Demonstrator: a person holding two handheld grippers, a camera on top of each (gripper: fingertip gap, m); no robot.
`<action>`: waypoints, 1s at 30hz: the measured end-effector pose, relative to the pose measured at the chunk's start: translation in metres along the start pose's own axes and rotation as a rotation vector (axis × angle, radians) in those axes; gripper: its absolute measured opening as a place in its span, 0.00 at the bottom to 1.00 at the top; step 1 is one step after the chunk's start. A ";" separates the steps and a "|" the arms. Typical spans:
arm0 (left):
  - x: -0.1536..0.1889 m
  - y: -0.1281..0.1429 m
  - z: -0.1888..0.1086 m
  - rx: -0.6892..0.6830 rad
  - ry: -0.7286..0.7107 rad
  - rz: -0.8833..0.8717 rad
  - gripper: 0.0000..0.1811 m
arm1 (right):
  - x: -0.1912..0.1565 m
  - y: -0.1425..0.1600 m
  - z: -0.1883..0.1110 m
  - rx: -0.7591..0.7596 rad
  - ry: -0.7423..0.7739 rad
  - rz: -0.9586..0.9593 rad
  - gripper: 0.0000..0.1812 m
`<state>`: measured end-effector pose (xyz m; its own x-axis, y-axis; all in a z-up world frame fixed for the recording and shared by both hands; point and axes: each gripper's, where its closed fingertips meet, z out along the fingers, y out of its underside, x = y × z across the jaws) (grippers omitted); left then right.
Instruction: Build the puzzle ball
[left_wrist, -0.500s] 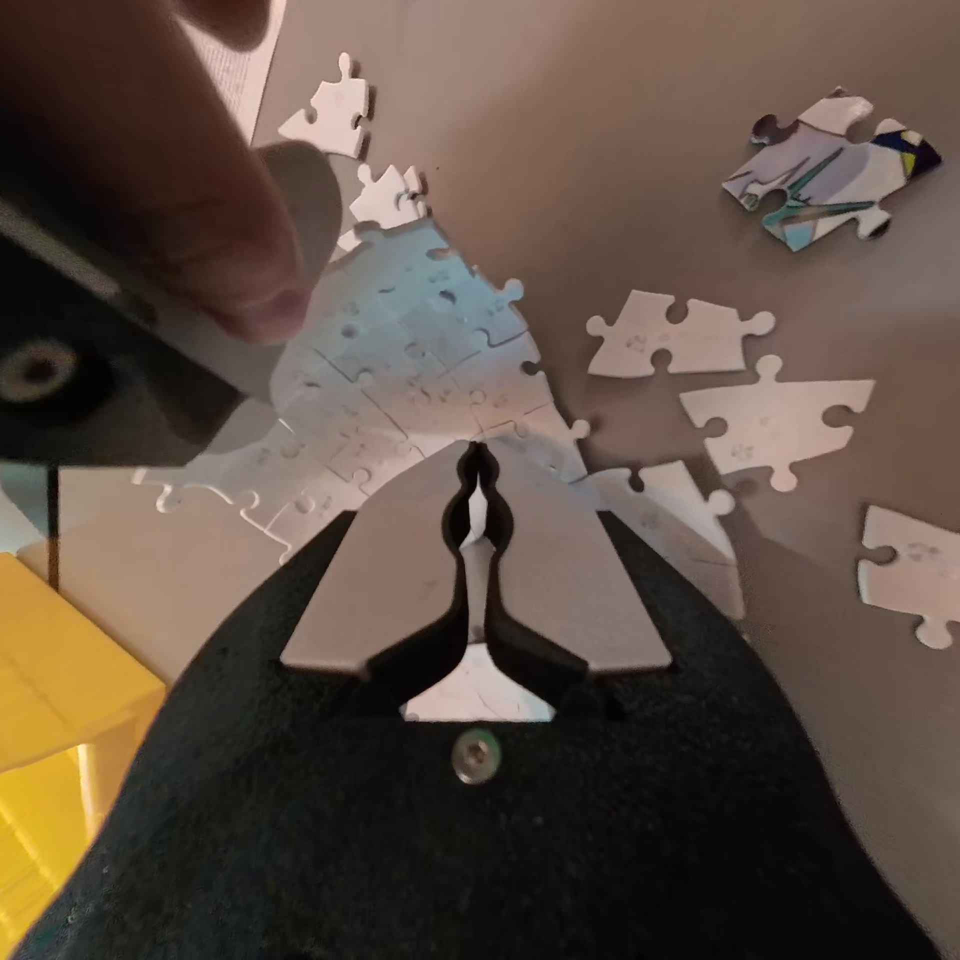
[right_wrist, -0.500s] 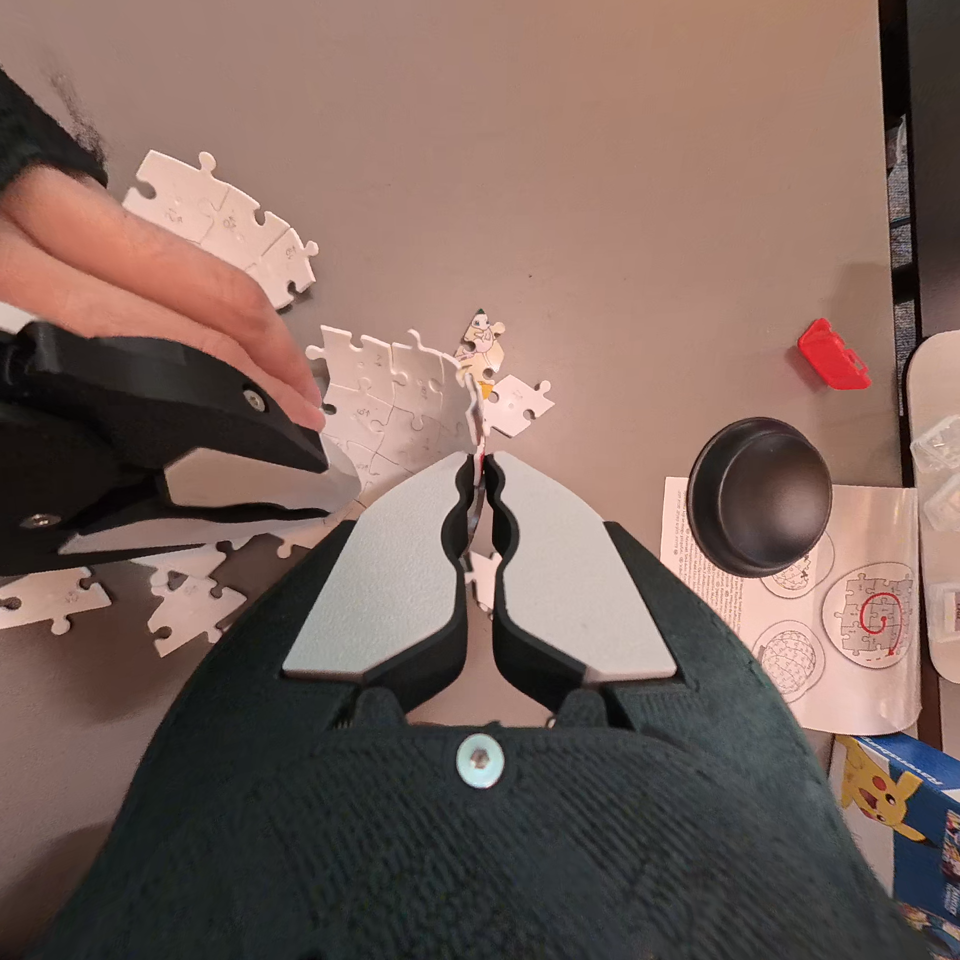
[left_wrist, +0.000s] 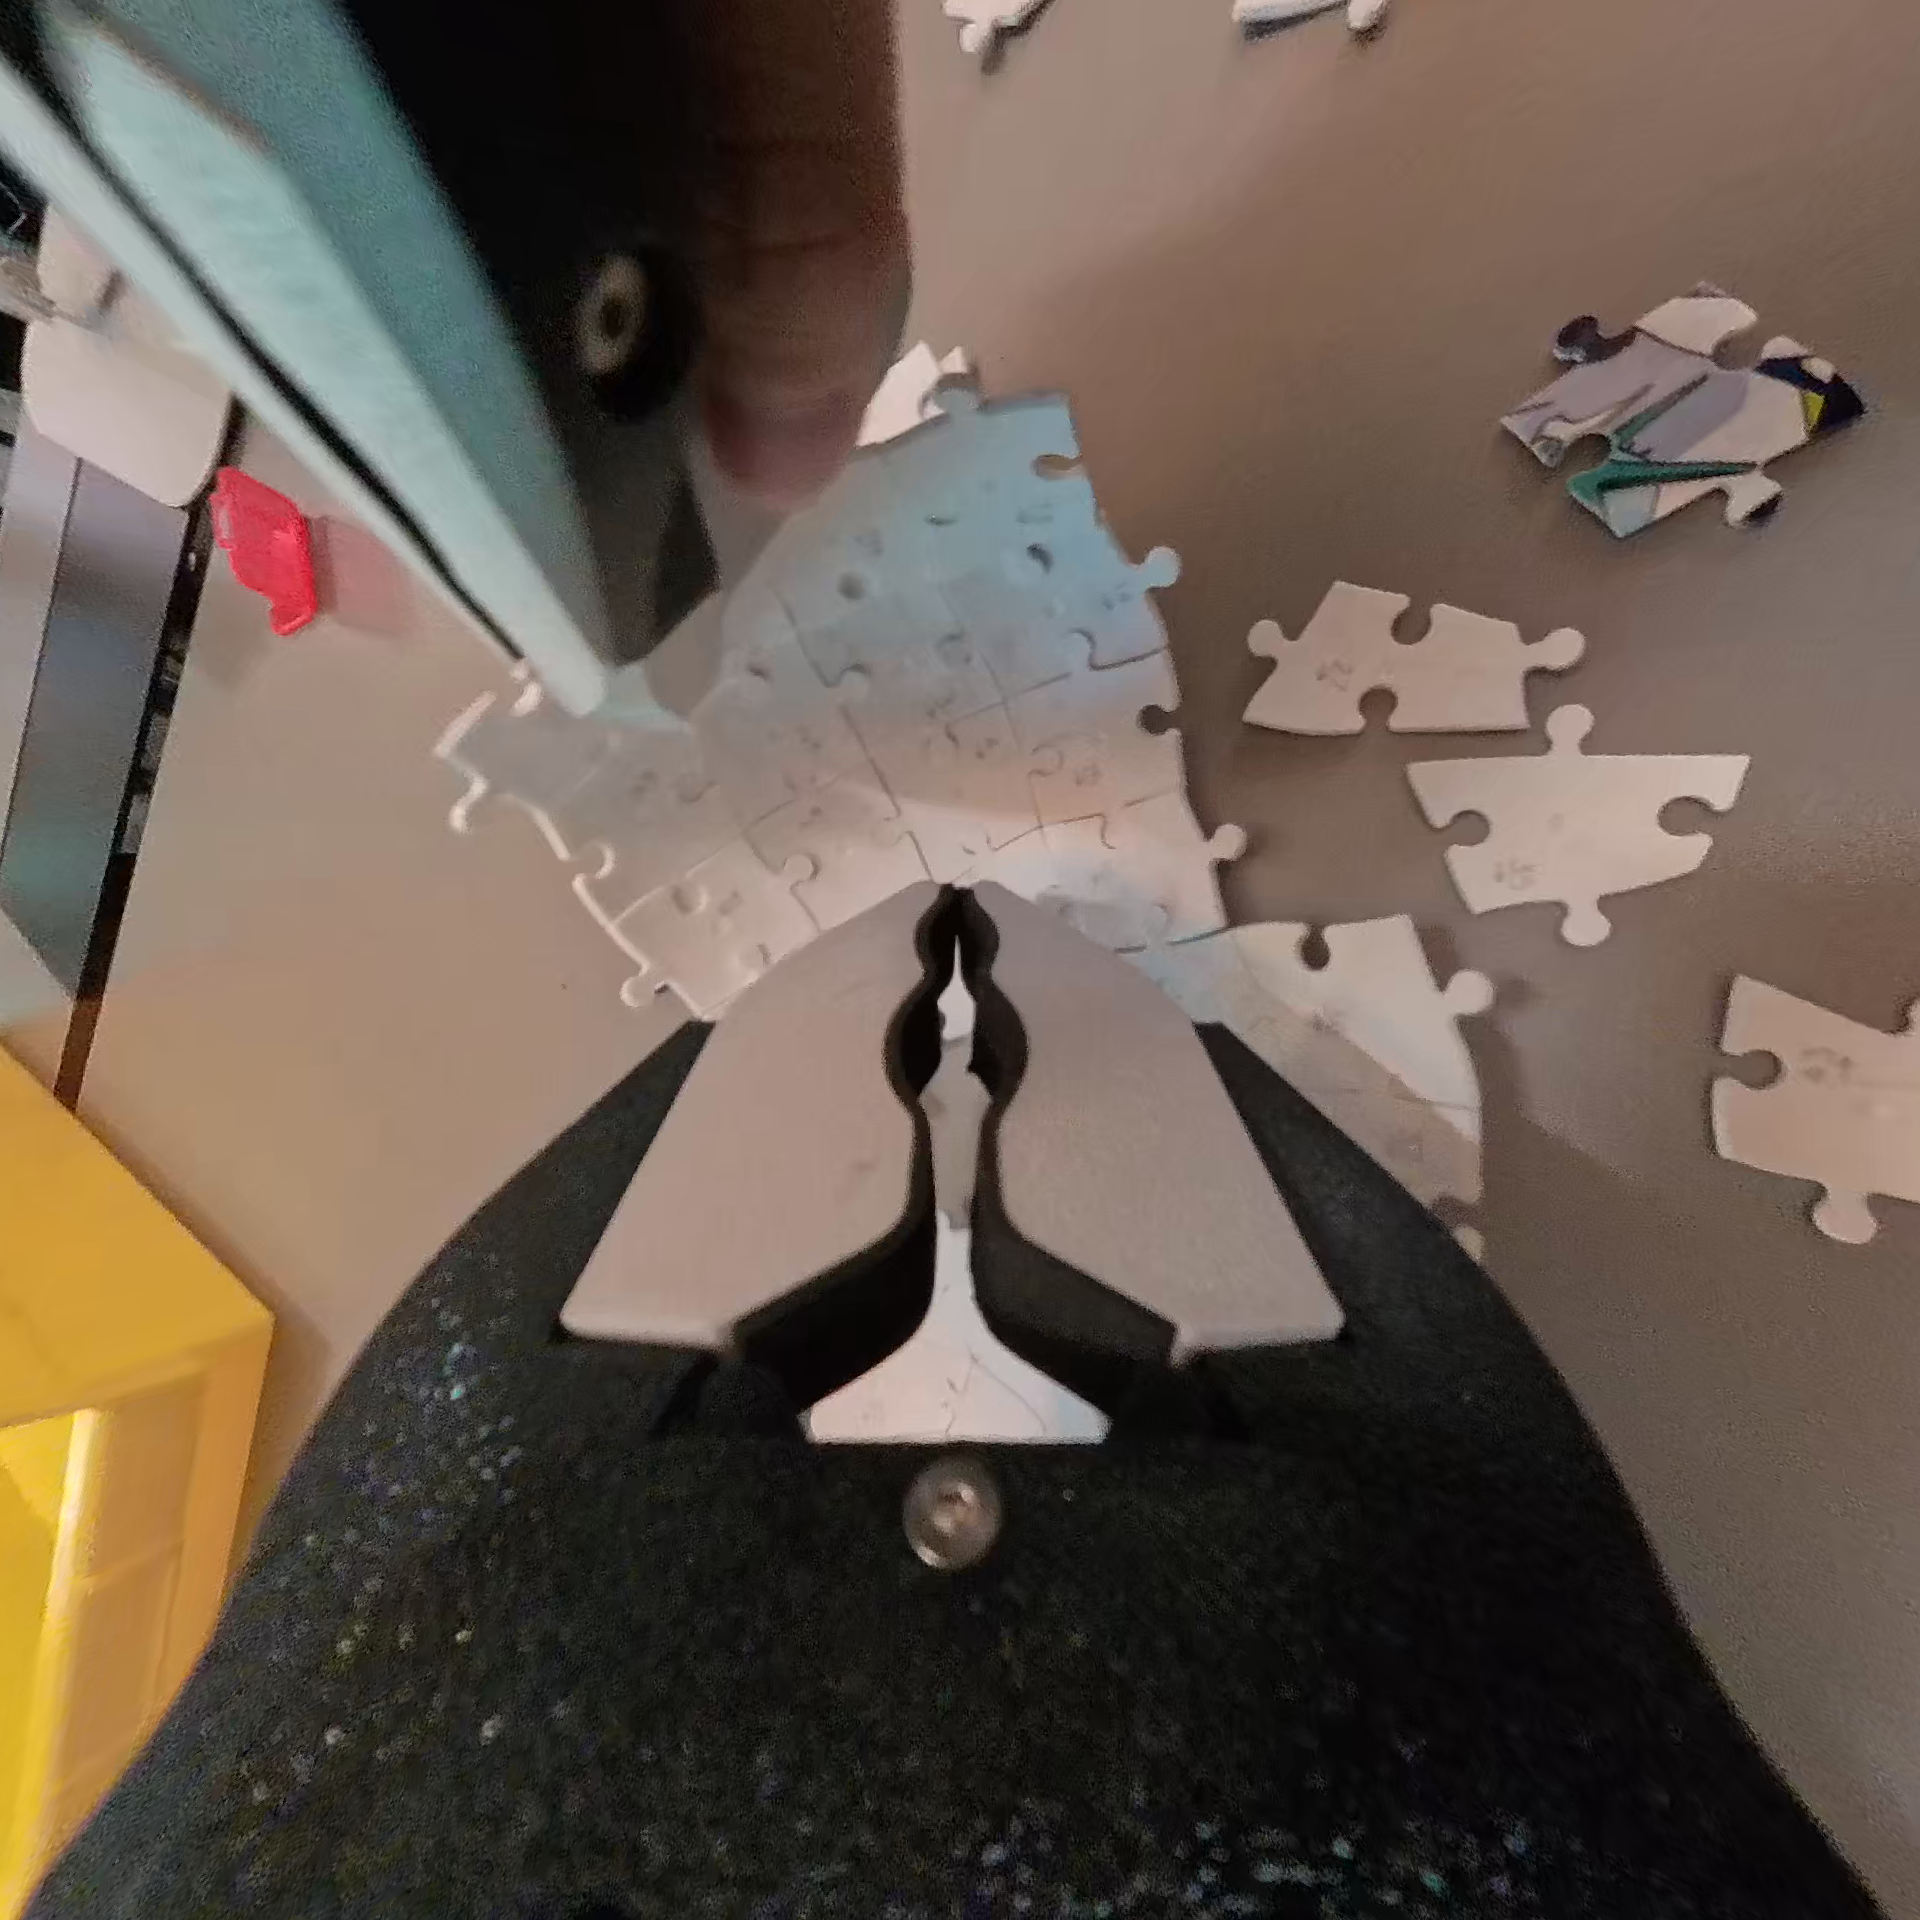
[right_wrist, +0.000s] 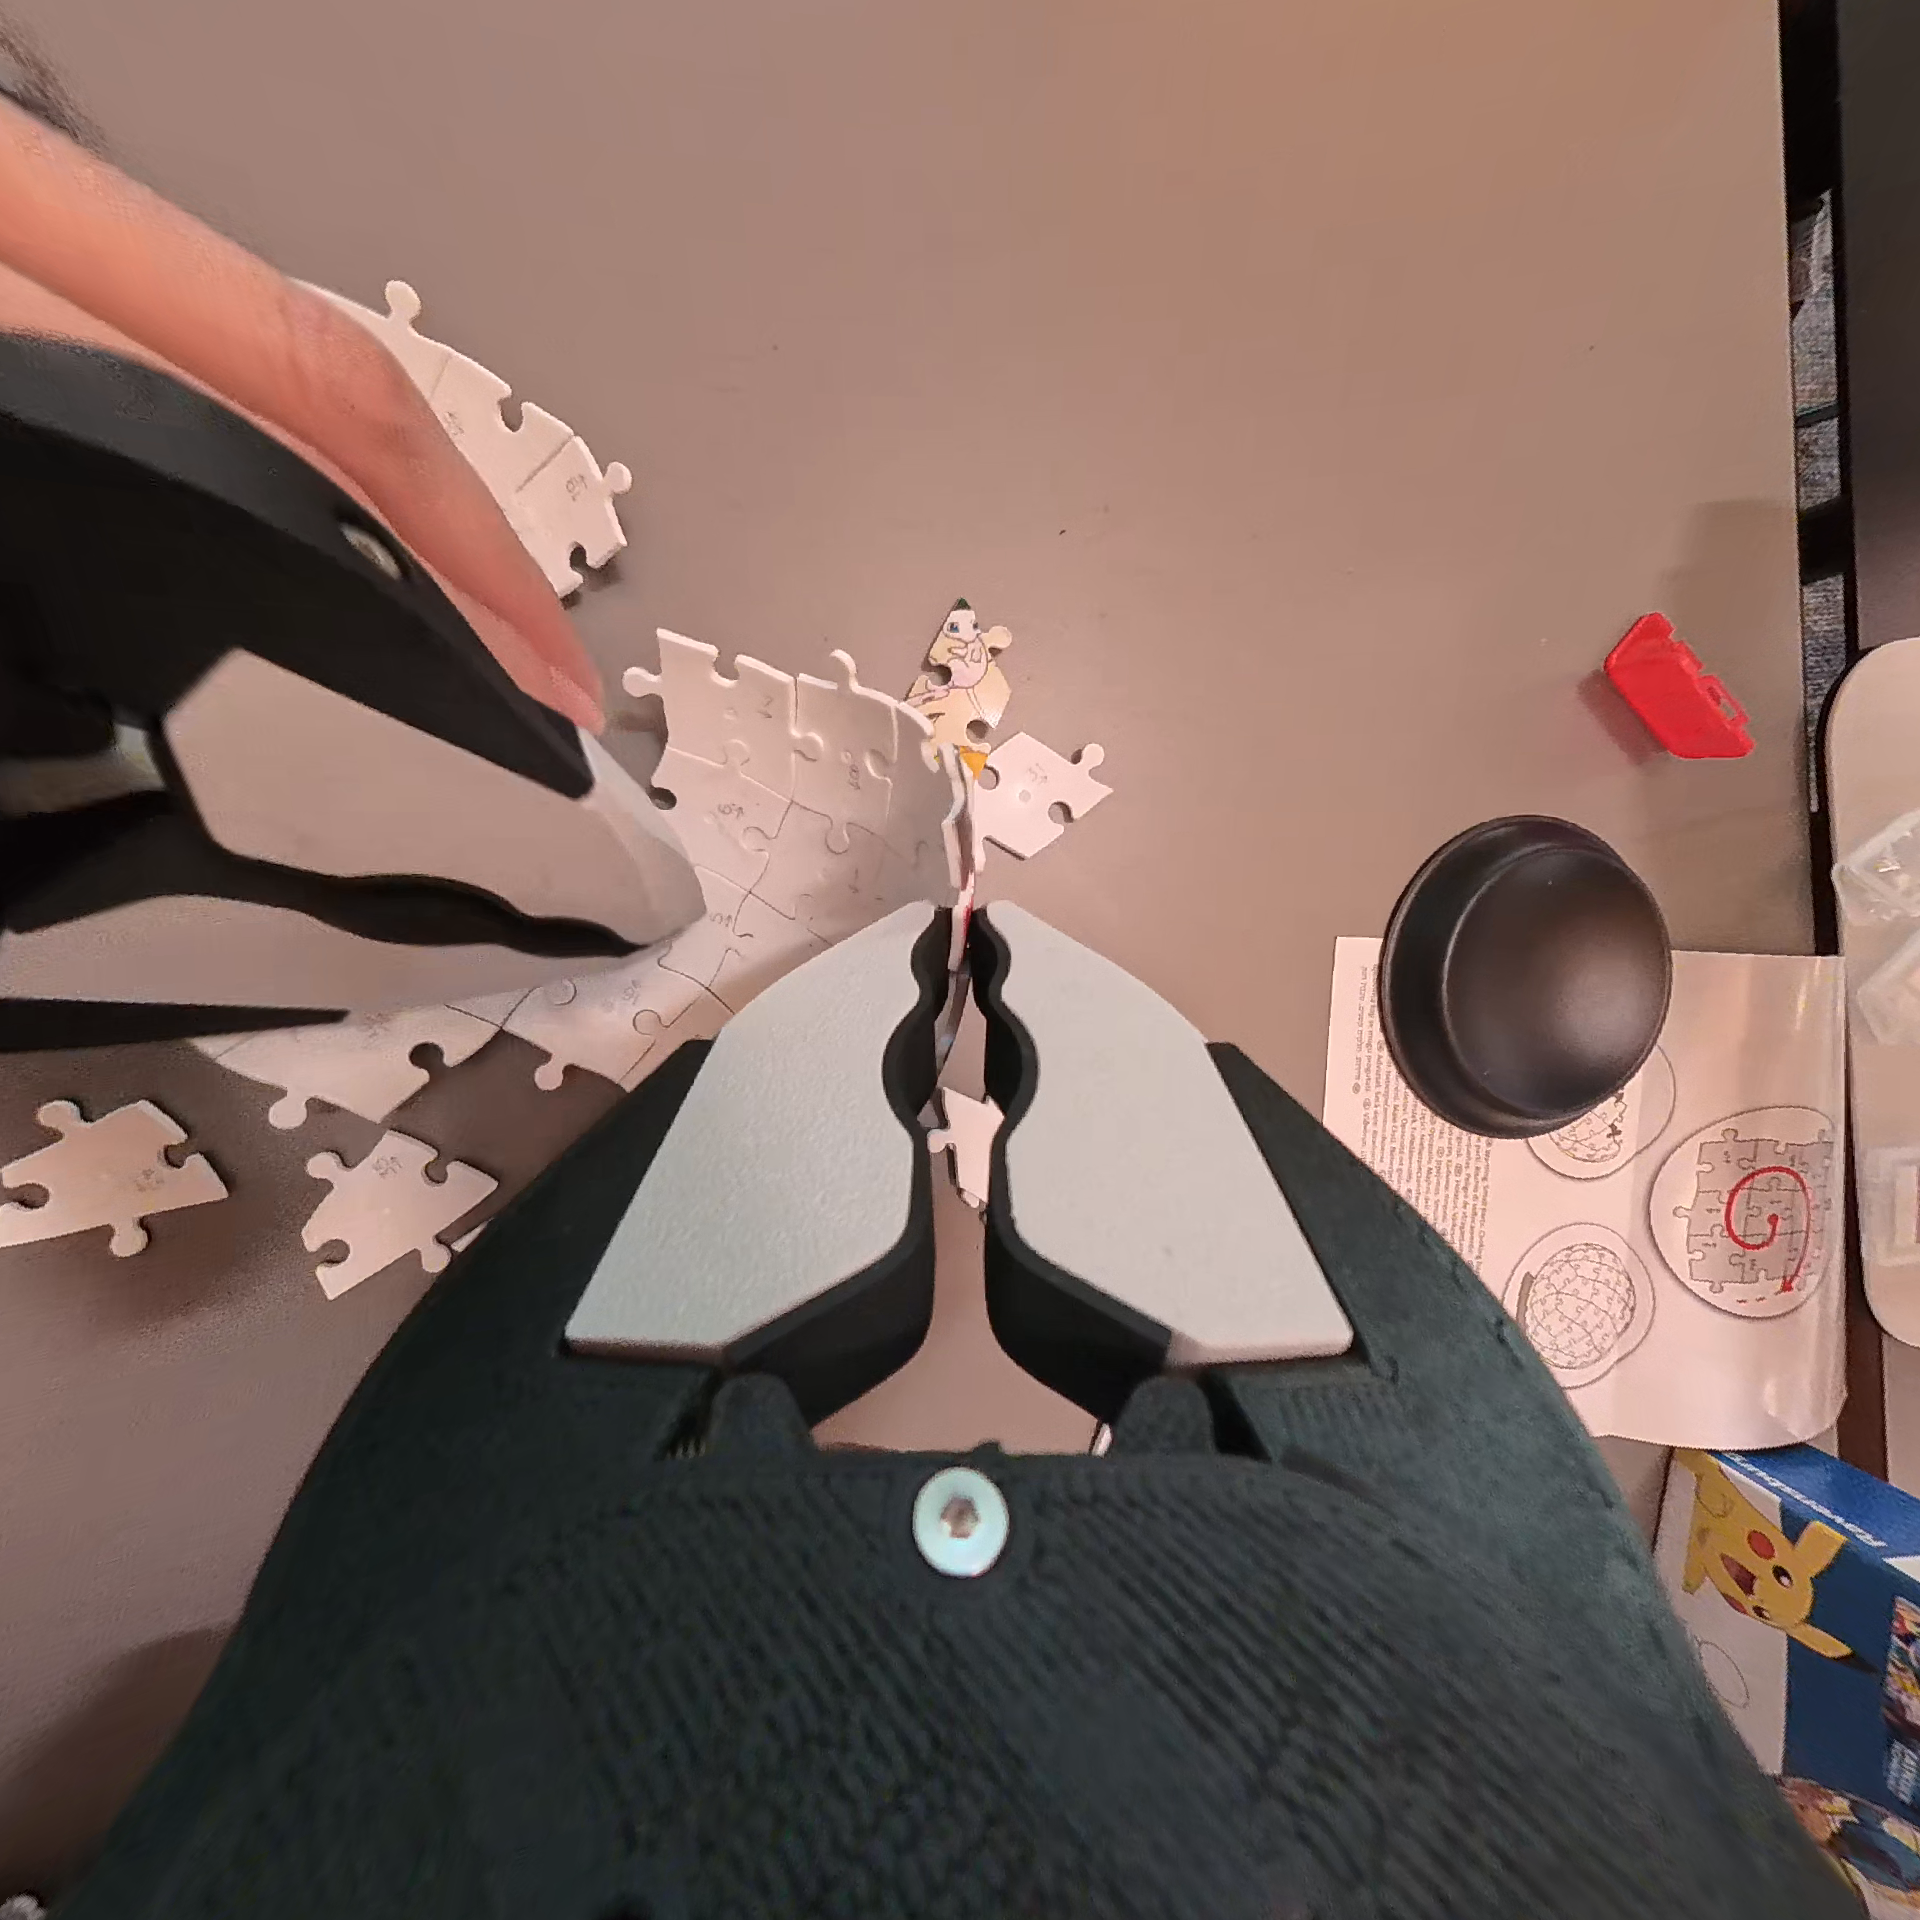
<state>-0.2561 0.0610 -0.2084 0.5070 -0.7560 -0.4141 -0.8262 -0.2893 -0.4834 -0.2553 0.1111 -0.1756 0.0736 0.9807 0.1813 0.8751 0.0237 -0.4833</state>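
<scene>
A: In the right wrist view, going from the left edge, what was there?

B: The left gripper (right_wrist: 665, 925) came in from the left with a person's fingers (right_wrist: 312, 364) on it, its jaws closed flat on the curved white assembled puzzle section (right_wrist: 810, 821) at frame centre. Loose white puzzle pieces (right_wrist: 384, 1205) lay at lower left on the grey-brown table (right_wrist: 1143, 312).

A: And the right gripper?

B: The right gripper (right_wrist: 964, 925), at centre, had its jaws nearly together, pinching the section's right edge, which stood upright between them. Just beyond lay a small printed puzzle piece (right_wrist: 961, 675). Further right were a black dome-shaped stand (right_wrist: 1527, 971) on a white instruction sheet (right_wrist: 1725, 1247), and a small red plastic clip (right_wrist: 1673, 691) above.

A: The left wrist view?

B: A yellow box (left_wrist: 104, 1299) sat at lower left; the section filled the centre, with a colourful printed two-piece cluster (left_wrist: 1683, 426) at upper right.
</scene>
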 end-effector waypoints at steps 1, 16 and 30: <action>0.000 0.001 -0.002 -0.004 0.005 -0.005 0.00 | 0.000 0.000 0.000 -0.002 0.000 -0.001 0.02; 0.010 0.003 0.004 -0.020 0.085 0.123 0.00 | -0.002 -0.001 0.000 -0.027 0.000 -0.018 0.02; 0.018 0.002 0.011 -0.016 0.245 0.036 0.00 | -0.002 -0.001 0.000 -0.036 -0.007 -0.019 0.02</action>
<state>-0.2465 0.0534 -0.2254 0.4035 -0.8855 -0.2305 -0.8476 -0.2669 -0.4586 -0.2565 0.1090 -0.1759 0.0539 0.9814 0.1844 0.8931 0.0352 -0.4484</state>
